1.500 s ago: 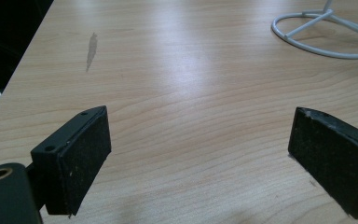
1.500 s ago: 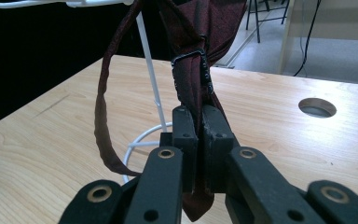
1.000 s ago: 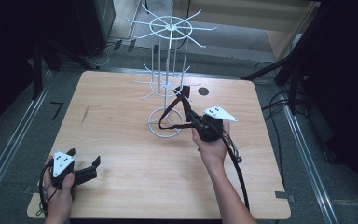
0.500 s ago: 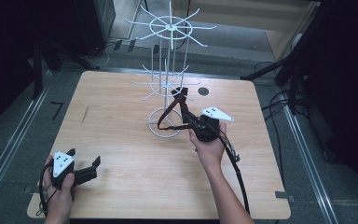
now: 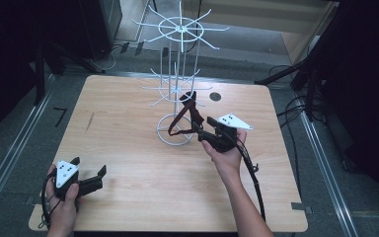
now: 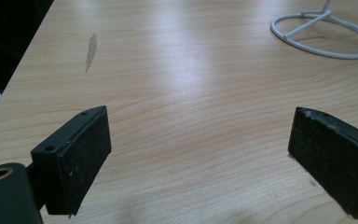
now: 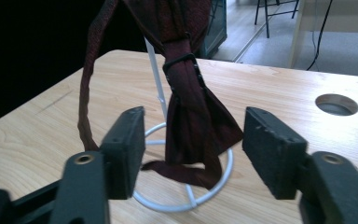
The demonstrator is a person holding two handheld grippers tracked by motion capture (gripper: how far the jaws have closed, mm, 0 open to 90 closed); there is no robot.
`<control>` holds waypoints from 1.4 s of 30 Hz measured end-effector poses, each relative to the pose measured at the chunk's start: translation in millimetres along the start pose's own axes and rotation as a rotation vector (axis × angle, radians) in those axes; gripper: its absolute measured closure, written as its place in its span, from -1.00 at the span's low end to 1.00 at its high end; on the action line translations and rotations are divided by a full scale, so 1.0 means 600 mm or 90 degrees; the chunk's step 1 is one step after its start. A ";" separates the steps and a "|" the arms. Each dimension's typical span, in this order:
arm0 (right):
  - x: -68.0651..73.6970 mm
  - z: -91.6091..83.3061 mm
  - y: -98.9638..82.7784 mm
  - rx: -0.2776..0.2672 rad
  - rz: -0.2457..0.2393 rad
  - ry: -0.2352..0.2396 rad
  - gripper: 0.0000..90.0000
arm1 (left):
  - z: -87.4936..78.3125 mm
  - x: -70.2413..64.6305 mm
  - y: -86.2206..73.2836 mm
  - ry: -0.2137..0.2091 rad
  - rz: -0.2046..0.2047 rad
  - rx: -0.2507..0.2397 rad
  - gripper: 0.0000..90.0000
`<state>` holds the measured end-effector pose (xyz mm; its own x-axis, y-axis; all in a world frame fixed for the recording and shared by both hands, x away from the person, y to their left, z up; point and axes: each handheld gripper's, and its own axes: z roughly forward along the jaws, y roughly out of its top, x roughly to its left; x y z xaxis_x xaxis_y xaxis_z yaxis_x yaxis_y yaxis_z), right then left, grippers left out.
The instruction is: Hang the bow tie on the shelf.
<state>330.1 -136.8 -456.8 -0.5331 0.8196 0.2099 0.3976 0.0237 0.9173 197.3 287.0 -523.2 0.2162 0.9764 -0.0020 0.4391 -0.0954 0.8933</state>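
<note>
Right gripper (image 5: 202, 129) at table centre, jaws wide, flanked dark red bow tie (image 7: 191, 112) hanging from white wire rack (image 5: 177, 74). Left gripper (image 5: 96, 178) at 7 o'clock, jaws wide, empty.

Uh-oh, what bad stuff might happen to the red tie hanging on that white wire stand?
1. The right gripper is open around the dark red tie, so the tie is not gripped and may slip if the jaws don't close on it.
2. The tie hangs from the light wire rack; tugging it might tip the rack.
</note>
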 end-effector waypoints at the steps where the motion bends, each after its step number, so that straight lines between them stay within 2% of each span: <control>1: -0.002 -0.003 0.000 -0.001 0.002 0.000 -0.23 | 0.000 0.000 0.000 0.000 0.000 0.000 -0.86; 3: -0.010 -0.013 -0.002 -0.001 0.017 0.011 -0.44 | 0.000 0.000 0.000 0.000 0.000 0.000 -0.86; 7: -0.022 -0.026 -0.007 0.002 0.025 0.025 -0.59 | 0.000 0.000 0.000 0.001 0.000 0.000 -0.86; 21: -0.047 -0.071 -0.034 0.010 0.012 -0.001 -0.66 | 0.000 -0.001 0.000 0.004 0.001 0.000 -0.86; 30: -0.070 -0.098 -0.051 0.009 0.019 -0.023 -0.66 | -0.001 0.000 0.000 0.000 0.000 -0.001 -0.86; 42: -0.091 -0.121 -0.073 0.019 0.023 -0.049 -0.66 | -0.001 0.000 -0.001 0.000 0.000 -0.004 -0.86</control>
<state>287.6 -224.0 -483.9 -0.4589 0.8621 0.2149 0.4388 0.0096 0.8986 196.6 287.2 -523.2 0.2166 0.9762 -0.0025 0.4343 -0.0940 0.8958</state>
